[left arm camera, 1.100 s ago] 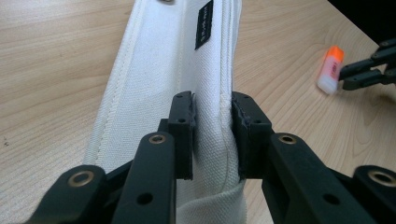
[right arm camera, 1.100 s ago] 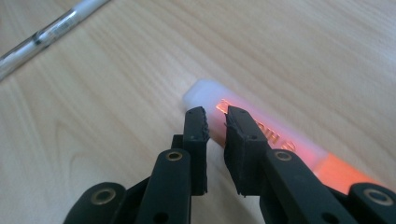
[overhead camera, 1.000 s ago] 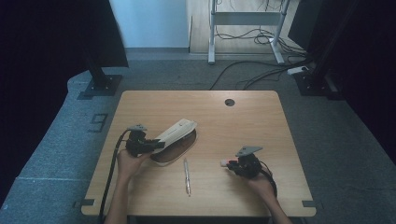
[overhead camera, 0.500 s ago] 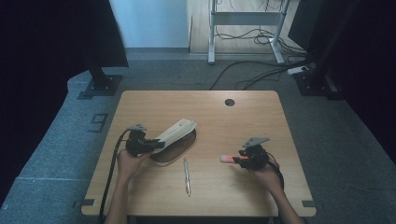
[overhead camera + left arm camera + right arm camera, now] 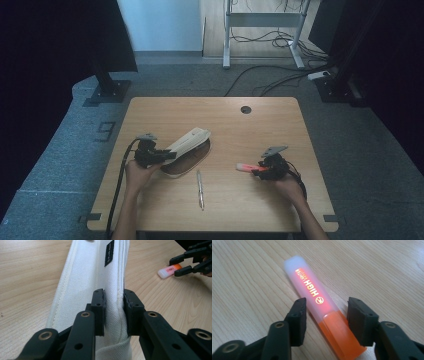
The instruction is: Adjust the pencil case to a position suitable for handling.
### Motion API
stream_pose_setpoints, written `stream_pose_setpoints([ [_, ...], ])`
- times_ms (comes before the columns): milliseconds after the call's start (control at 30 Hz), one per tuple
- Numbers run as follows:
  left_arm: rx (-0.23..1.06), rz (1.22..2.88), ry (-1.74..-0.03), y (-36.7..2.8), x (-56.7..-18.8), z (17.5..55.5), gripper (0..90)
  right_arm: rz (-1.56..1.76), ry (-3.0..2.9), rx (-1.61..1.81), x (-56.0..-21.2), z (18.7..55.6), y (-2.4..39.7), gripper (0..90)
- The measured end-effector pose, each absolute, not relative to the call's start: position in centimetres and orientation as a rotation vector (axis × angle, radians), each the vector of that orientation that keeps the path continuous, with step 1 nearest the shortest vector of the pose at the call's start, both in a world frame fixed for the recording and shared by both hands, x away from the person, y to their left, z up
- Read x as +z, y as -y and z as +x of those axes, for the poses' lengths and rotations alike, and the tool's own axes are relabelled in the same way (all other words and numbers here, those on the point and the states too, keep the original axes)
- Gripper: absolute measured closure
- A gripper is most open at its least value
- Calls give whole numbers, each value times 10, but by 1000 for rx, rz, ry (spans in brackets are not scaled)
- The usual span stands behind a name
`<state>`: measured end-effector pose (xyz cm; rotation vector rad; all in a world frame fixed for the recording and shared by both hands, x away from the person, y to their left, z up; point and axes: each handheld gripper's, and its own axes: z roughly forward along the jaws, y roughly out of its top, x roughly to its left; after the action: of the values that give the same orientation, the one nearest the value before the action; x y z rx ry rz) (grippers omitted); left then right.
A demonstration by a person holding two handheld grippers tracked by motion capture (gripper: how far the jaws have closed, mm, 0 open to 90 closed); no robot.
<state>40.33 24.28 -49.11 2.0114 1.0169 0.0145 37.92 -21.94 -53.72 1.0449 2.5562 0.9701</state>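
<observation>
1. Highlighter [image 5: 322, 315] lies flat on the table [image 5: 300, 205], on the person's right half, just ahead of the right hand. Its pale cap end points towards the table's middle and its orange body end towards the hand.
2. Right gripper [image 5: 325, 318] straddles the highlighter at the join of cap and orange body. Its jaws have just been opening and now stand partly apart, with the marker between them. There is a gap on both sides, so no grip.
3. Left gripper [image 5: 113, 312] is clamped tight on a seam fold of the white pencil case [image 5: 92, 277], holding one end raised off the table at centre-left. The dark opening of the case shows in the high view.
4. Pen [image 5: 200, 188] lies loose between the two hands, near the front edge, apart from the case.
5. Handling judgement, highlighter: light, stiff plastic with a smooth, somewhat slick barrel. It is flat-sided enough not to roll far. Best hold is across the flat sides near mid-length, so it does not swing in the pads.
6. Handling judgement, case: soft canvas that sags and folds. The stitched seam is the firmest place to pinch, and the mouth will likely droop unless kept lifted.
</observation>
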Motion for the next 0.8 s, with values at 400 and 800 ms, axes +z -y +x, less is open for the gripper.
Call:
stream_pose_setpoints([
  [400, 16, 2011, -1016, -243, -491, 403, 731, 1004, -2579, 937, -535, 375, 207, 655],
  [800, 18, 2008, -1018, -243, -490, 403, 728, 1026, -2544, 987, -525, 375, 207, 655],
])
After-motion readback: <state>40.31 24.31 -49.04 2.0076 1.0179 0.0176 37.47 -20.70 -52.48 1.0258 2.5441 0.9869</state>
